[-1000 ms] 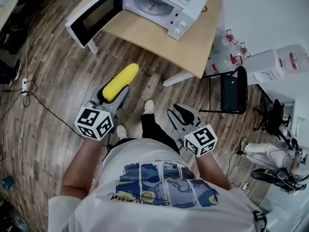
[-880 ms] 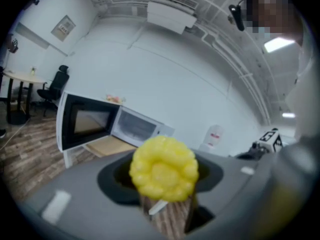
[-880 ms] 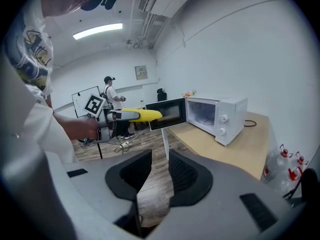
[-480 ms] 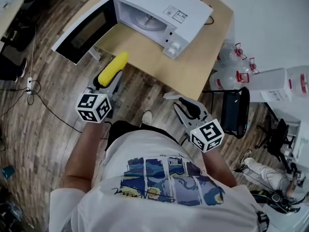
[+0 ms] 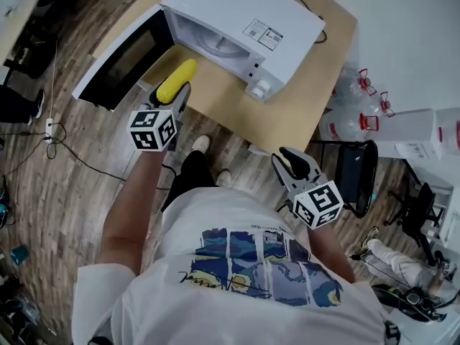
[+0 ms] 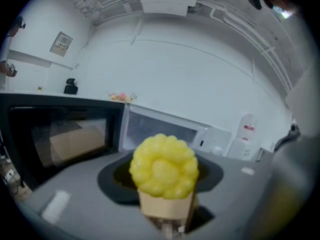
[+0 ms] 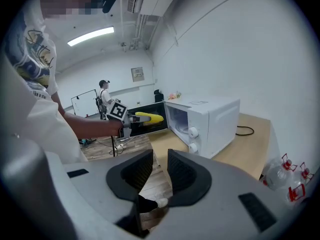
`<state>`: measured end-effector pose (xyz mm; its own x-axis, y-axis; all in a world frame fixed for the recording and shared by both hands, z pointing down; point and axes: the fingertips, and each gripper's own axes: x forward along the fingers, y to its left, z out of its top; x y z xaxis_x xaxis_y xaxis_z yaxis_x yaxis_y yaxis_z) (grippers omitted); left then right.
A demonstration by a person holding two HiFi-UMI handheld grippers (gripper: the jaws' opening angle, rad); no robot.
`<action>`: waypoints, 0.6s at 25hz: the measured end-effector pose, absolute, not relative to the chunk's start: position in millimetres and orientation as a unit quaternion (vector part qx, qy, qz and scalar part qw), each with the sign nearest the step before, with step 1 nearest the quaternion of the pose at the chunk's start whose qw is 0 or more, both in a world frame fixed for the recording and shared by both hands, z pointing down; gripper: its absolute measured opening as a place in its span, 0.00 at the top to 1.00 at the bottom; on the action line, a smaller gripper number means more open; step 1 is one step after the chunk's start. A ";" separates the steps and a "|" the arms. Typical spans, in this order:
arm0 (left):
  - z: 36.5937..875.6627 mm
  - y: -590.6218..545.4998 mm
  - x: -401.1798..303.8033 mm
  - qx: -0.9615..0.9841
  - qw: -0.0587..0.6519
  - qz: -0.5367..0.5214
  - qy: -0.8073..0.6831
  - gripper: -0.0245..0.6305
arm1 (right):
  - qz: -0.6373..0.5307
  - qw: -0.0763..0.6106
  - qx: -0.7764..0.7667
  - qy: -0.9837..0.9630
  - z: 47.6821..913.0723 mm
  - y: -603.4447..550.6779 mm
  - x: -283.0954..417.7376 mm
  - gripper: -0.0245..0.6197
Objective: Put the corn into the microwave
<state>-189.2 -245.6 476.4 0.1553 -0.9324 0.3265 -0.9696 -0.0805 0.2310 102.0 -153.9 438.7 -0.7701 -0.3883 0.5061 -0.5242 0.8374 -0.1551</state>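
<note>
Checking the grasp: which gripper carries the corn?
The left gripper, clamped on the corn; on the right gripper the jaws have just been closing, nothing between them.

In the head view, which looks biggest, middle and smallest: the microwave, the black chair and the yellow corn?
1. microwave: biggest by far.
2. black chair: middle. It stands down on the floor, farther from the camera, so it may look smaller than it is.
3. corn: smallest.

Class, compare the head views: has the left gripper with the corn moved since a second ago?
Yes. The left gripper, shut on the corn, has gone from over the floor to the table edge, by the microwave's open front.
</note>
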 end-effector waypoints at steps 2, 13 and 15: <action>483.9 -268.3 -195.3 0.735 0.202 0.052 -0.646 0.59 | 0.139 0.236 0.259 -0.926 434.4 -167.8 100.0 0.84; 530.6 -387.5 -222.7 0.749 0.216 0.091 -0.620 0.59 | 0.154 0.236 0.347 -0.895 425.0 -225.2 80.9 0.84; 538.9 -404.5 -224.4 0.752 0.216 0.099 -0.615 0.59 | 0.158 0.238 0.360 -0.888 426.0 -230.6 77.6 0.84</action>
